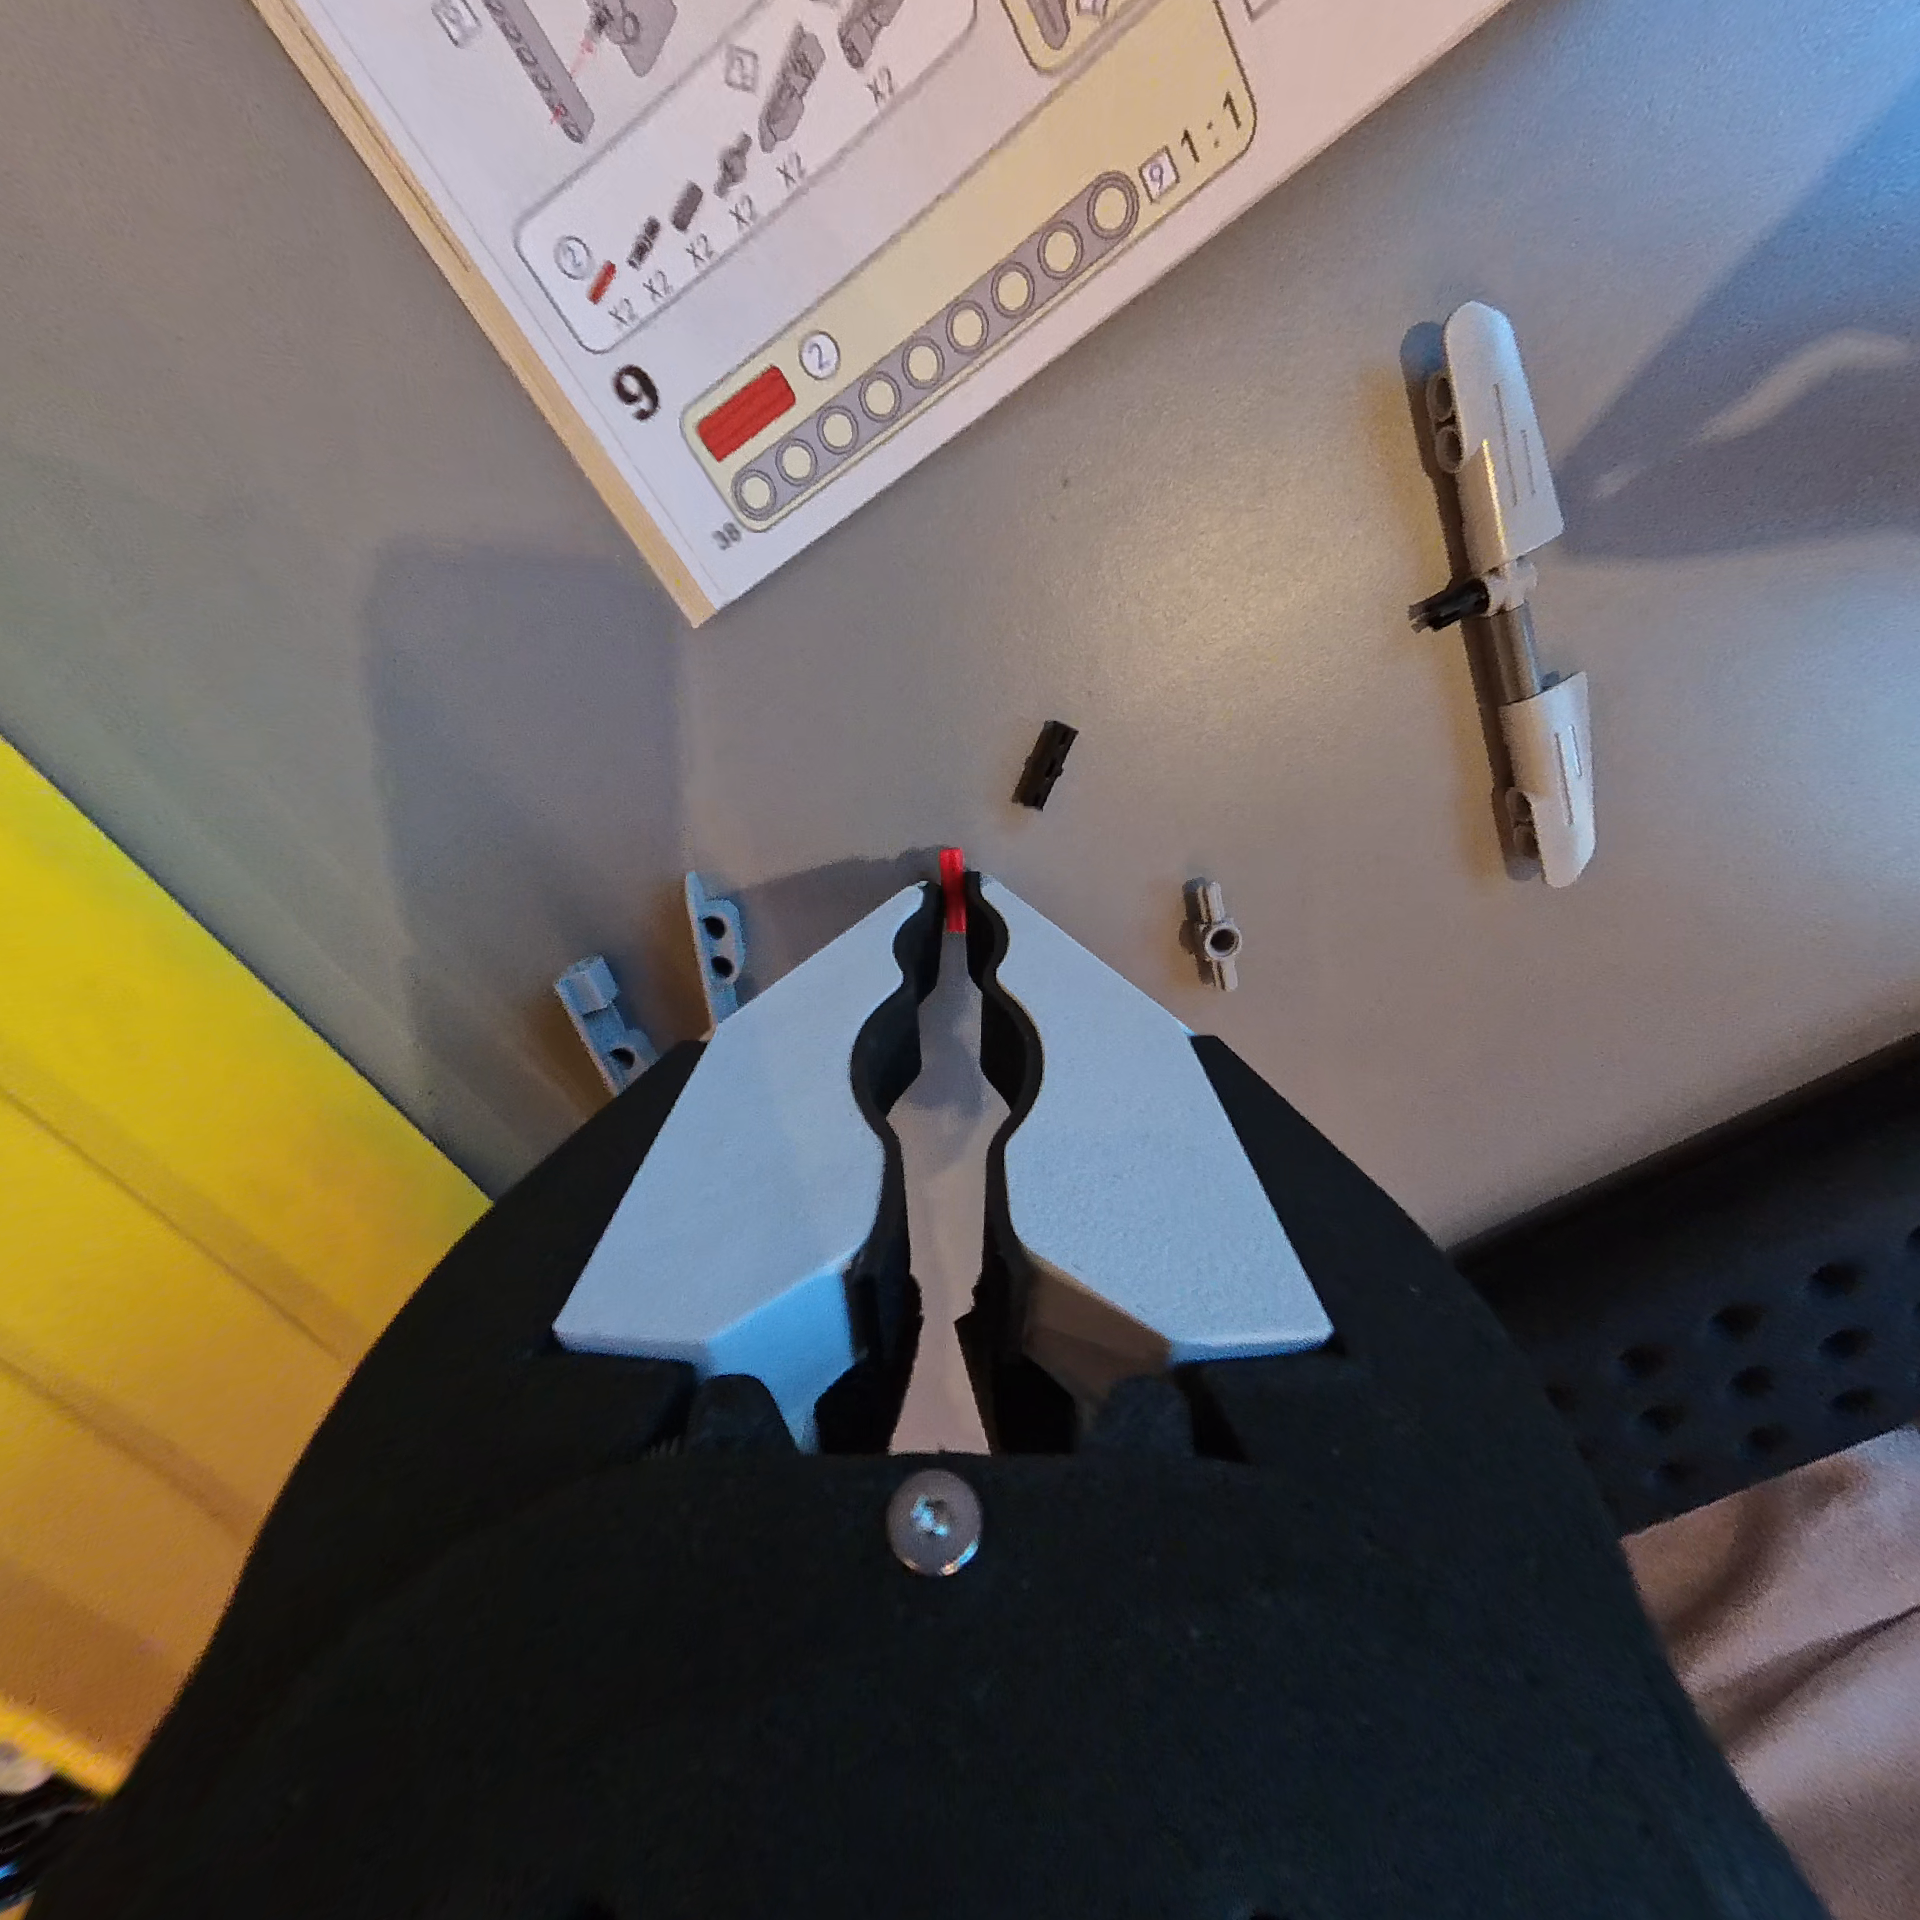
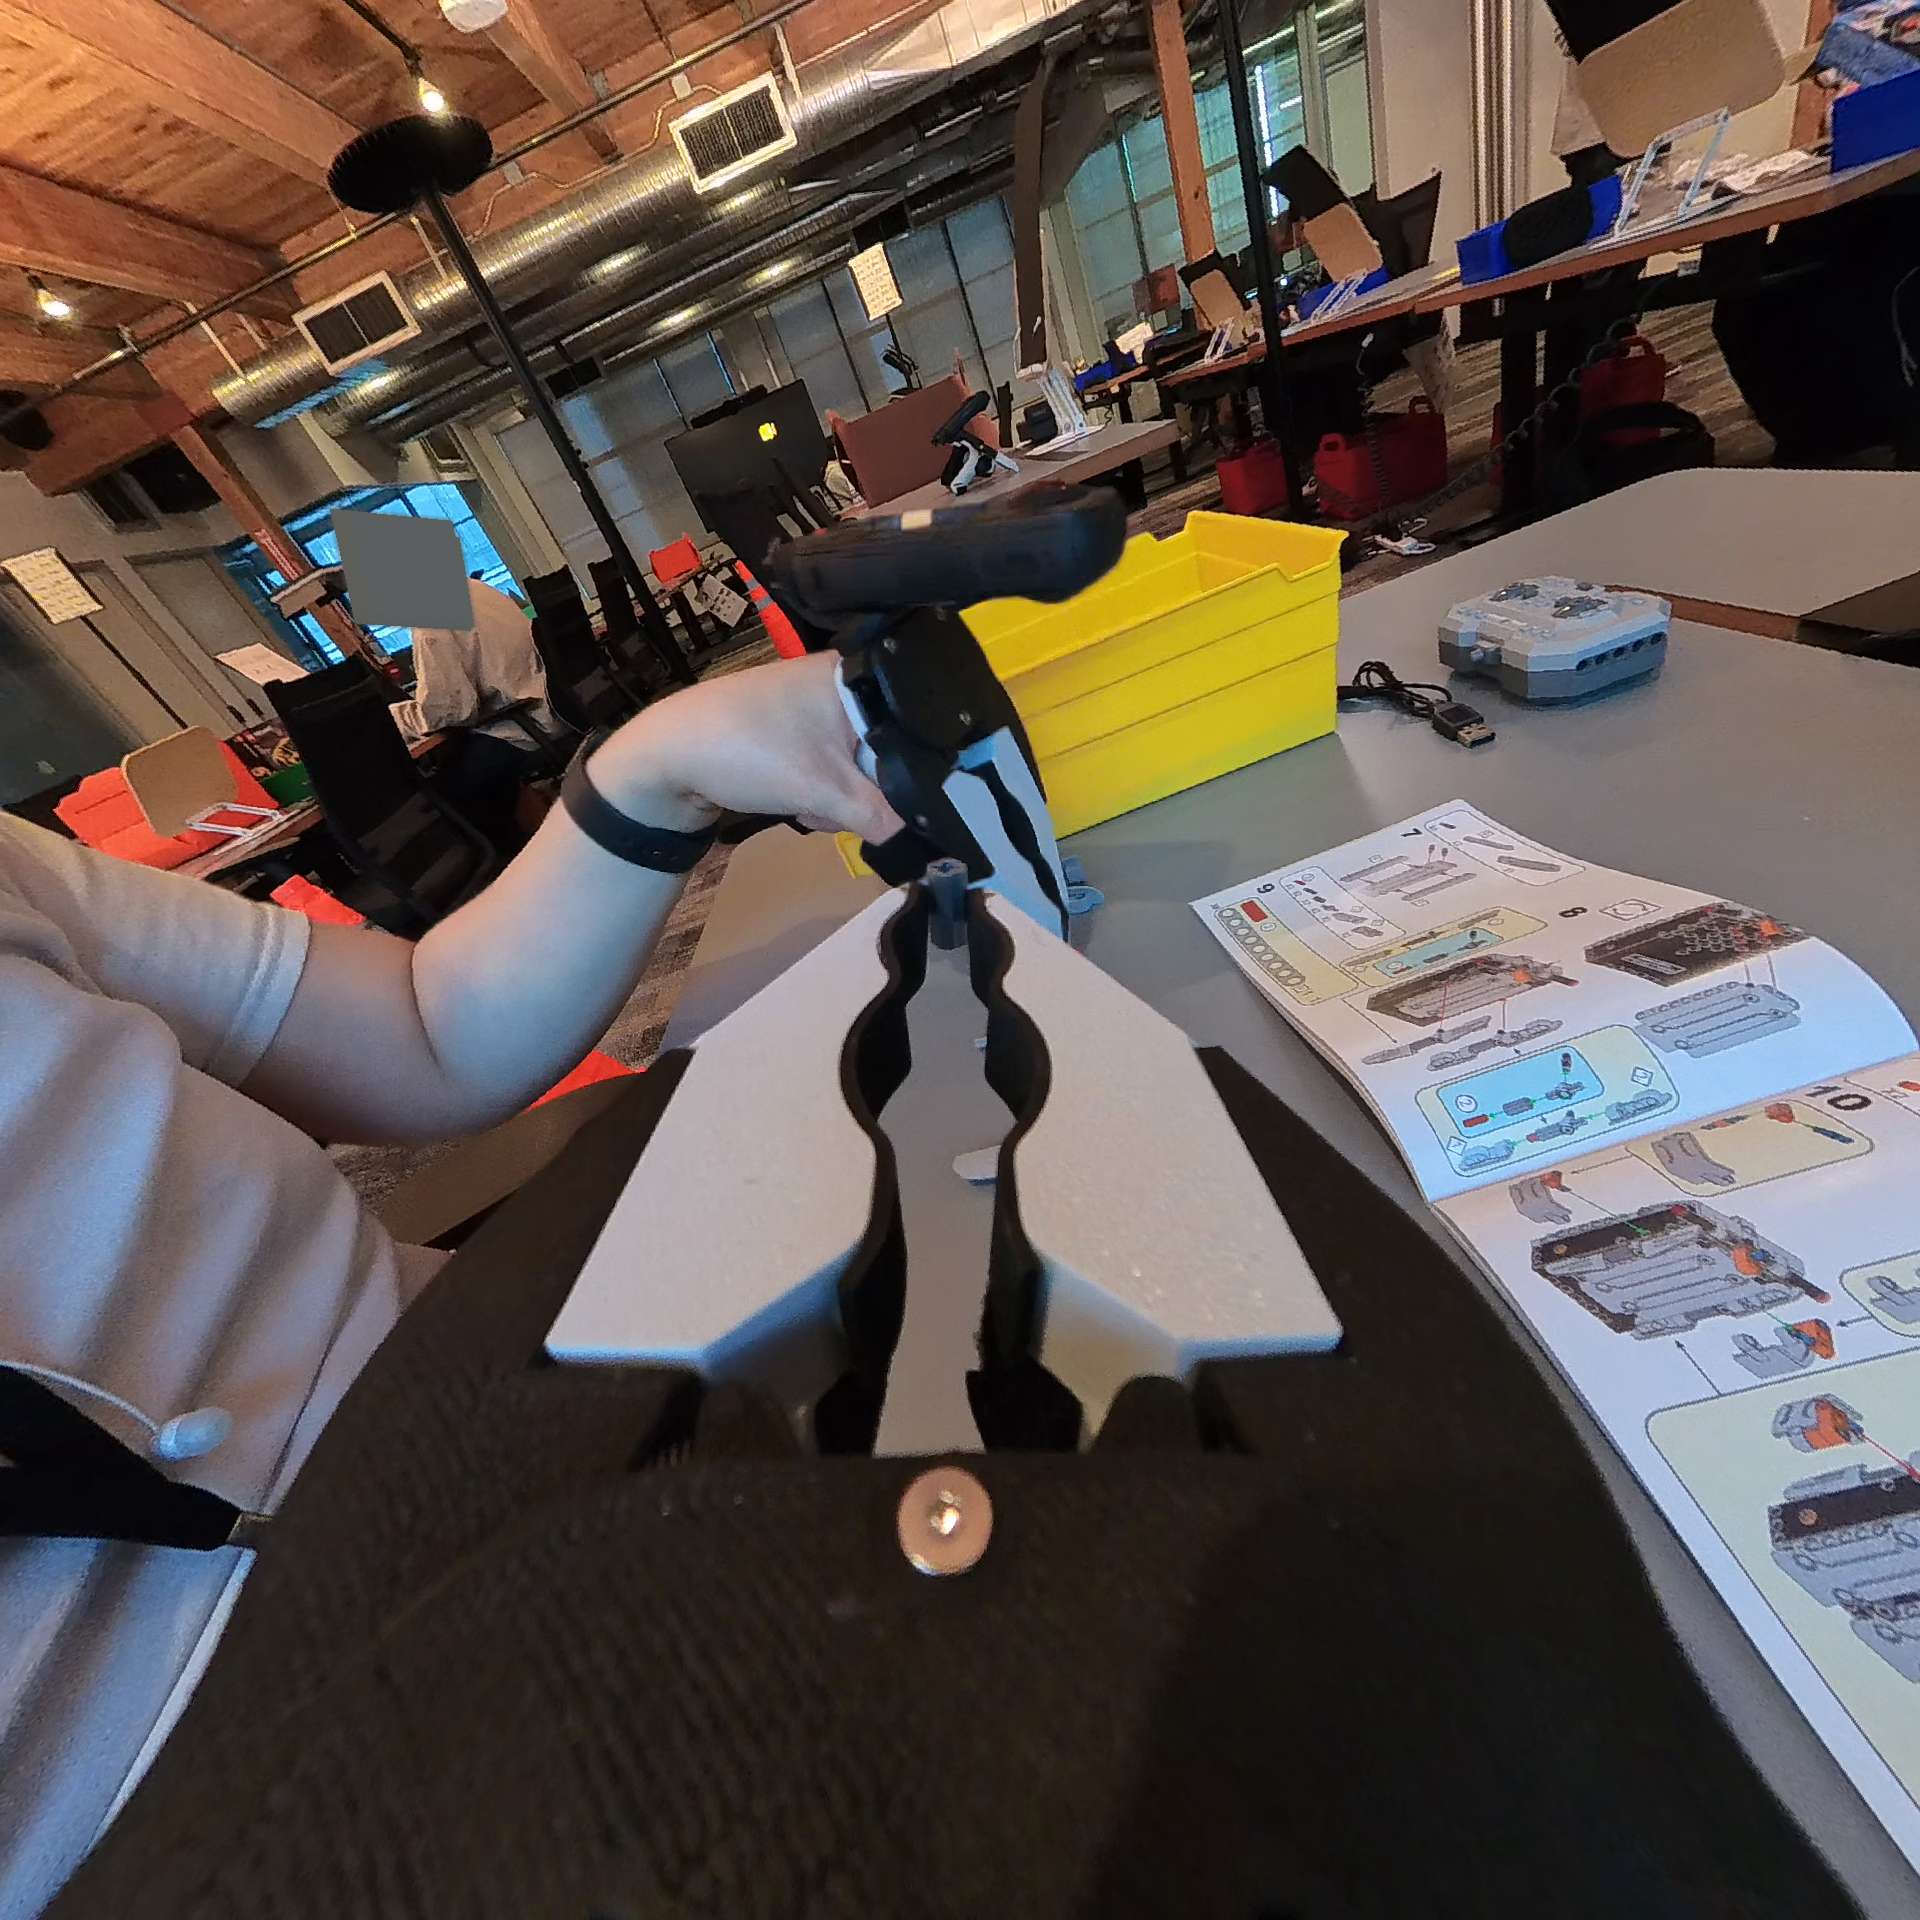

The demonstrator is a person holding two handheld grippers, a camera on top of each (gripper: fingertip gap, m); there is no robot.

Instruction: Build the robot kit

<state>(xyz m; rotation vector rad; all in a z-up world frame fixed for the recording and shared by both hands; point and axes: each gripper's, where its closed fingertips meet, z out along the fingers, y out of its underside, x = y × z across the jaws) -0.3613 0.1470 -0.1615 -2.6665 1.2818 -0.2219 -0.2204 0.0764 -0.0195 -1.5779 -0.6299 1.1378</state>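
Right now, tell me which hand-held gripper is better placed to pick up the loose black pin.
Left, probably. The left hand-held gripper sits just short of the black pin, though it already pinches a red pin; the right hand-held gripper holds a grey connector aloft.

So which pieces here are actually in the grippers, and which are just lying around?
In the grippers:
left gripper: small red plastic pin
right gripper: small grey plastic connector

Lying around:
black pin
long grey winged assembly
open instruction booklet
yellow bin

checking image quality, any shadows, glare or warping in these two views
Left wrist view: left tongs cast a broad soft shadow across the grey table; the booklet bows from wide-angle distortion. Right wrist view: ceiling lamps glare, beams curve, the far room is soft.
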